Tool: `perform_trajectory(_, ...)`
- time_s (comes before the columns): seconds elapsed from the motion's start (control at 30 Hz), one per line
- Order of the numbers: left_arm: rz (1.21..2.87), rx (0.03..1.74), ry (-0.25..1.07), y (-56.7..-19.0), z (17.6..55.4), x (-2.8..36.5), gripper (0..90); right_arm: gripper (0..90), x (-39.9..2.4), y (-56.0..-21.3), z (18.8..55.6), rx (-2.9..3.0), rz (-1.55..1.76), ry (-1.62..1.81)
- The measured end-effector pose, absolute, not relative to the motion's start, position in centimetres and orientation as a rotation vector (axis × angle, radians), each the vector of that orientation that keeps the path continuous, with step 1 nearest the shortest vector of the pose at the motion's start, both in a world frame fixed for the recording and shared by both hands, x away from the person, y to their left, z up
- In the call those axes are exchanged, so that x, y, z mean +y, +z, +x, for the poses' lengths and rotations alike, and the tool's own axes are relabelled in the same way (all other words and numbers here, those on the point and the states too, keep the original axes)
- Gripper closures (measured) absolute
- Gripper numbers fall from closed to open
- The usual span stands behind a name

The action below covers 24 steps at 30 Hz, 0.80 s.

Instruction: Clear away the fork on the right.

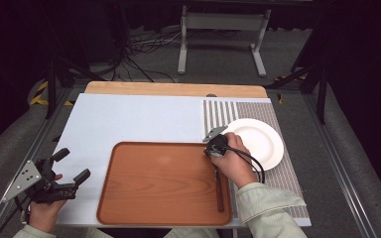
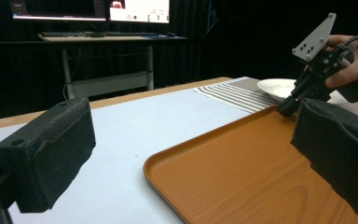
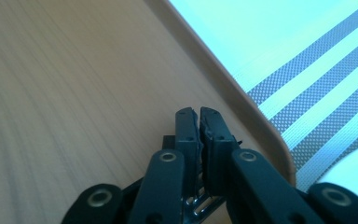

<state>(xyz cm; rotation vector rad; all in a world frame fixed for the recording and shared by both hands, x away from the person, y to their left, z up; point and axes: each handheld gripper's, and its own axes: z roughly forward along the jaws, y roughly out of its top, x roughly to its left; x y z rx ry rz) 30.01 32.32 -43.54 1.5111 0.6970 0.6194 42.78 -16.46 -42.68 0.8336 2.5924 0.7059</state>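
Here the right gripper (image 3: 199, 114), jaws pinching a utensil (image 1: 220, 191) on the tray (image 1: 158, 183), needed a level lift, while the left gripper (image 1: 72, 166) stood spread.

Pretty dark room overall, black curtains (image 2: 242, 42) all around and a grey carpeted floor (image 1: 297, 54) with a tangle of cables (image 1: 139, 54) lying on it behind the work table (image 1: 178, 89). There's a white metal desk frame (image 1: 223, 29) standing further back, and in the left gripper view you can see a desk (image 2: 107, 42) with a keyboard (image 2: 70, 34) and two lit monitors (image 2: 140, 10) on top. Black stand legs (image 1: 54, 84) sit at both sides, with yellow-black hazard tape (image 1: 42, 94) on the floor at the left.
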Motion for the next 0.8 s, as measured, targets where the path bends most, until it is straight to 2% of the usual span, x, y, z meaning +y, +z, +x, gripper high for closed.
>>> perform_trajectory(0.1, 1.511, 0.697, 0.618, -43.5, 30.0, 32.3, 0.2, 75.7, -16.5, -42.2, 42.6, 2.579, 0.837, 0.750)
perform_trajectory(0.23, 1.506, 0.696, 0.623, -43.5, 30.0, 32.3, 0.2, 47.1, -16.4, -41.7, 42.4, 2.555, 0.879, 0.857)
perform_trajectory(0.33, 1.510, 0.695, 0.619, -43.5, 30.0, 32.3, 0.2, 30.8, -16.3, -41.3, 42.1, 2.533, 0.854, 0.912)
perform_trajectory(0.43, 1.509, 0.697, 0.619, -43.5, 30.0, 32.3, 0.2, 23.3, -16.4, -40.9, 41.7, 2.511, 0.843, 0.988)
perform_trajectory(0.8, 1.508, 0.697, 0.621, -43.5, 30.0, 32.3, 0.2, 17.7, -17.9, -38.6, 40.0, 2.415, 0.766, 1.184)
